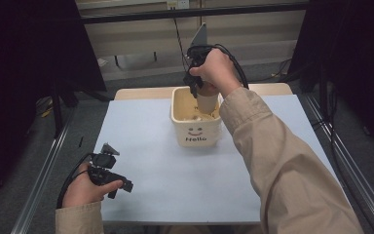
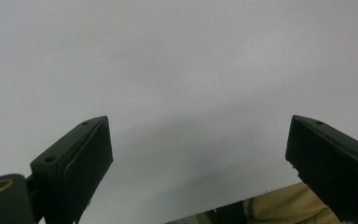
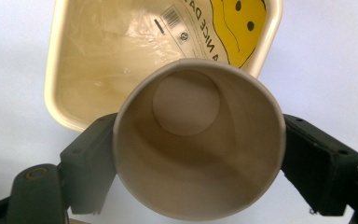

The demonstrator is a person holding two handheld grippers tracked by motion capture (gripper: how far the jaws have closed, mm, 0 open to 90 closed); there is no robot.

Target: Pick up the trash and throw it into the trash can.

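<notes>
A cream square bin (image 1: 196, 130) with a smiley face and "Hello" on its front stands mid-table; its inside (image 3: 116, 56) holds clear plastic wrap and a yellow smiley label. My right gripper (image 1: 195, 80) hangs over the bin's far rim, shut on an empty paper cup (image 1: 207, 102). In the right gripper view the cup (image 3: 198, 149) sits upright between the black pads (image 3: 91, 158), mouth toward the camera. My left gripper (image 1: 121, 187) rests low at the table's front left, open, with nothing but bare tabletop between its pads (image 2: 86, 163).
The light grey-blue table surface (image 1: 165, 180) spreads around the bin. Metal rails (image 1: 44, 175) run along both sides of the table. A tan sleeve (image 1: 282, 161) crosses the right half of the table.
</notes>
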